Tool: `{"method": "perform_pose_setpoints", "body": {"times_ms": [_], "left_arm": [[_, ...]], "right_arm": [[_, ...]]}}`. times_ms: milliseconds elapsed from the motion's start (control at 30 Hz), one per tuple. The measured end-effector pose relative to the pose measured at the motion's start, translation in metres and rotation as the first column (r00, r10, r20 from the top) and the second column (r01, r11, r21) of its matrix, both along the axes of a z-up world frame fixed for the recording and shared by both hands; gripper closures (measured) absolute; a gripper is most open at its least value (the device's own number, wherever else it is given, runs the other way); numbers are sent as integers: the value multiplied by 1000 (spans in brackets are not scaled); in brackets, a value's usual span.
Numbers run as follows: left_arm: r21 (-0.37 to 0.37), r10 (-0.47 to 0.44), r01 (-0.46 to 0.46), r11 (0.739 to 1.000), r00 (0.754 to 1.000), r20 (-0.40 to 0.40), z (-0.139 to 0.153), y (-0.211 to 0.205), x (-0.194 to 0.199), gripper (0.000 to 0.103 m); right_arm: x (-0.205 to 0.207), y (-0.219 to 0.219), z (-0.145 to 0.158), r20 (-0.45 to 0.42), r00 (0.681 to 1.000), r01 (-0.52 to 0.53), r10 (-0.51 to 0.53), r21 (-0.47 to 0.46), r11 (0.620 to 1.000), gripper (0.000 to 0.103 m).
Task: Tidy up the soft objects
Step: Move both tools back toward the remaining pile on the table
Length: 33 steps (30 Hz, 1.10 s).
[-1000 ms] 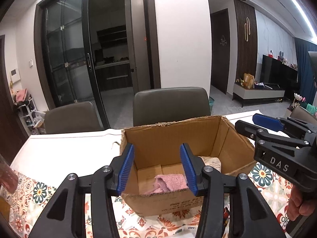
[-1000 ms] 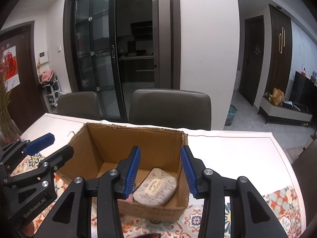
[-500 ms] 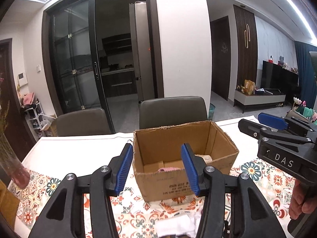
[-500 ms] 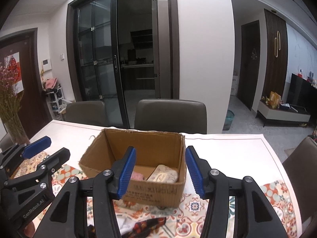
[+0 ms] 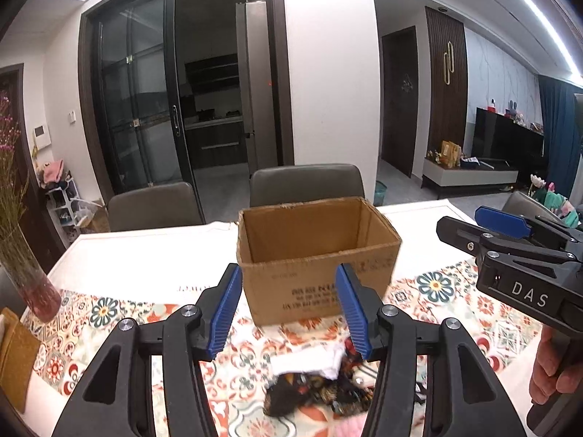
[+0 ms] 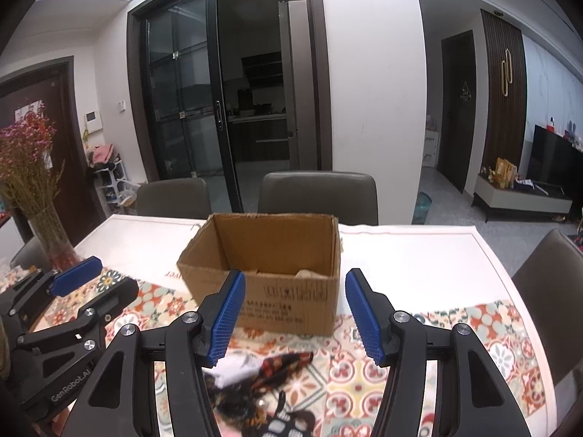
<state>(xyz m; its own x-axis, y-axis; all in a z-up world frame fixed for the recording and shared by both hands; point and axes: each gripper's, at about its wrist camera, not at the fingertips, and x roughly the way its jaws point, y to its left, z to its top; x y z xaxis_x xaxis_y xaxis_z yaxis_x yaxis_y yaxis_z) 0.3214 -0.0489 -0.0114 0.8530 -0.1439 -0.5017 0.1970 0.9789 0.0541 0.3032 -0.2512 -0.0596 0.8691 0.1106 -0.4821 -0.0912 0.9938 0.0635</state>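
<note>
Left gripper (image 5: 289, 307): jaws spread wide with blue ribbed pads, holding nothing and touching nothing, raised above the counter (image 5: 145, 251). Right gripper (image 6: 295, 315): jaws likewise spread wide and empty. Below and between both pairs of jaws lies a heap of soft objects on the patterned cloth (image 6: 492, 349): a white fabric piece (image 5: 309, 360) resting on a dark floral-printed fabric (image 5: 317, 389), with the same dark fabric (image 6: 280, 367) visible in the right wrist view just in front of the box. Beyond the jaws stands an open cardboard box (image 5: 317, 258), upright on the counter; a pale item (image 6: 309, 274) shows just above its near wall in the right wrist view, the rest of the interior being hidden. At far left, a glass vase of dried flowers (image 6: 47, 233); behind the counter, two grey chairs (image 5: 306, 184).
</note>
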Motion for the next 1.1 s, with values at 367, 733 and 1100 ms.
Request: {"method": "perform_pose_setpoints", "body": {"times_ms": [367,733,1100], "left_arm": [[-9,-2,1,1000,995,-101,-22,3,-43,50],[23,-14,19,1000,979,-203,-54,7,-86,50],[60,-28,42,997,974,-226,-77,8,-109,50]], "right_arm": [[-45,2,-19,-69,997,-41,38,-37,999,45],[-77,11,-53,-164,983,-89,80,-45,995,45],[-92,25,-80,-226,968,-127,108,-71,989,45]]}}
